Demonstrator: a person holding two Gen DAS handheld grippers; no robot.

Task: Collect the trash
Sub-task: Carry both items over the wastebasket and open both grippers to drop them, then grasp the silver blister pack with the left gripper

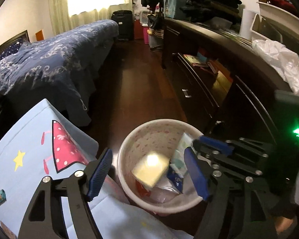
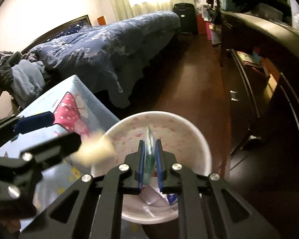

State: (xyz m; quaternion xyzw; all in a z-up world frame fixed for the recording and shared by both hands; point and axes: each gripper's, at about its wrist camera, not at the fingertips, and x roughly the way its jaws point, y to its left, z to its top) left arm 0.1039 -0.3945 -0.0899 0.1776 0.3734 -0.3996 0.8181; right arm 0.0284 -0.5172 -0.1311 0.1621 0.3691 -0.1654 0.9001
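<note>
A white trash bin with pink spots (image 1: 149, 133) stands on the dark wood floor, also in the right wrist view (image 2: 189, 131). In it lie a pale yellow pad (image 1: 151, 168), blurred, and several wrappers (image 1: 176, 178). My left gripper (image 1: 147, 172) is open and empty above the bin. My right gripper (image 2: 150, 159) is shut on a thin pale green and white wrapper (image 2: 150, 147) over the bin; it shows in the left wrist view (image 1: 184, 141). A blurred pale yellow thing (image 2: 95, 148) is in the air beside the left gripper in the right wrist view.
A light blue table cover with a pink print (image 1: 29, 149) lies left of the bin. A bed with a dark blue quilt (image 1: 55, 59) is beyond it. A dark wood dresser (image 1: 219, 83) runs along the right, with a white plastic bag (image 1: 279, 59) on top.
</note>
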